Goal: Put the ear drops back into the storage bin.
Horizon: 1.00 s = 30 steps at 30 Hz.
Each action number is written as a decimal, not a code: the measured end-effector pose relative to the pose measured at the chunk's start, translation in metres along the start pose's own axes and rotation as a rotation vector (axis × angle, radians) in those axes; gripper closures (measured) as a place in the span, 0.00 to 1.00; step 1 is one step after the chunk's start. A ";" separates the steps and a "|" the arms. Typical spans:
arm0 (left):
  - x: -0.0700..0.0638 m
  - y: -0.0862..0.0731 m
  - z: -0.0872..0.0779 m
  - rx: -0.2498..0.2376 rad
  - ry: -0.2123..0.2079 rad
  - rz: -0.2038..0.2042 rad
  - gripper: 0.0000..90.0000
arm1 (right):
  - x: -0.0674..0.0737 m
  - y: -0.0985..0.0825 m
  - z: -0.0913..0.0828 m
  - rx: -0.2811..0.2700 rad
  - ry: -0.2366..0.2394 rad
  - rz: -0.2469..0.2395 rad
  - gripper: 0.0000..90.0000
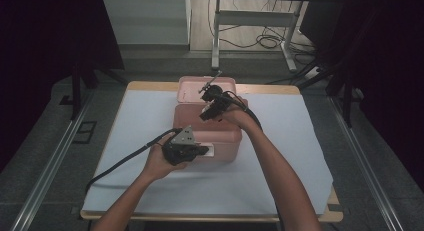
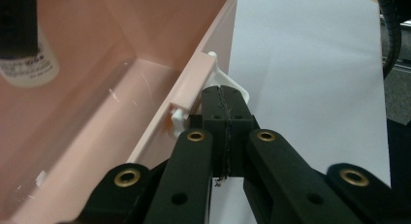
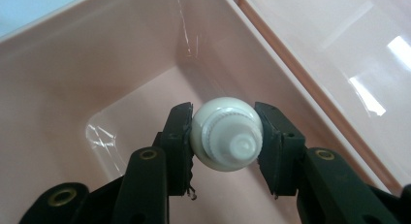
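Hand-held gripper on the left (image 1: 200,151) sits at the near wall of the pink box (image 1: 220,141), its jaws pressed fully together; in the left gripper view they lie against the white latch (image 2: 230,83) on the box's front edge, though I cannot tell whether anything of the latch is pinched between them. This hand seems to be steadying the box on the white sheet (image 1: 150,121) that covers the desk (image 1: 150,85). If that contact is only a push, the box could slide away across the smooth sheet or tip toward the rear, and a hard press might strain the thin latch.

Moving right, the right hand-held gripper (image 1: 209,113) hangs over the open box, with the box's lid (image 1: 190,88) lying open behind it. Its jaws are partly closed on a small white bottle (image 3: 227,134), gripped across the rounded body with the cap toward the camera. The bottle is above the bare floor of the box, seemingly about to be set inside. Curved, smooth sides offer the pads little purchase, so the bottle could twist or slip out. Released too high, it could bounce, roll into a corner or land on its side. Lowered carelessly, the jaws might knock the box wall and jolt the left hand's hold.
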<state>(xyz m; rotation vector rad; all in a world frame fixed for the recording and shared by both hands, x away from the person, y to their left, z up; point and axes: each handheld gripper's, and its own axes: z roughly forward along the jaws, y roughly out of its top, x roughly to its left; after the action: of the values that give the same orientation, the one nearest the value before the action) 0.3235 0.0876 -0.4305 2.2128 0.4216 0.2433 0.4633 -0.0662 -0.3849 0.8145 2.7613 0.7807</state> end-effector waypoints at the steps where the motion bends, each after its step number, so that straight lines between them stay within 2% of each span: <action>1: 0.000 0.000 0.000 0.000 0.000 0.000 1.00 | 0.000 0.001 0.002 0.002 0.000 -0.001 0.67; 7: 0.000 0.000 0.000 -0.003 0.000 -0.002 1.00 | 0.002 0.004 0.017 0.021 0.005 -0.013 0.67; 22: 0.000 0.000 0.000 -0.002 0.001 0.005 1.00 | 0.006 0.007 0.028 0.038 0.016 -0.028 0.67; 30: 0.000 -0.001 0.000 -0.007 -0.001 0.004 1.00 | 0.008 0.009 0.040 0.057 0.023 -0.035 0.67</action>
<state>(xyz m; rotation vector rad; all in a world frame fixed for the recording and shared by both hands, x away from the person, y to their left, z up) 0.3235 0.0881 -0.4313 2.2067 0.4158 0.2456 0.4727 -0.0376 -0.4142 0.7704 2.8215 0.7132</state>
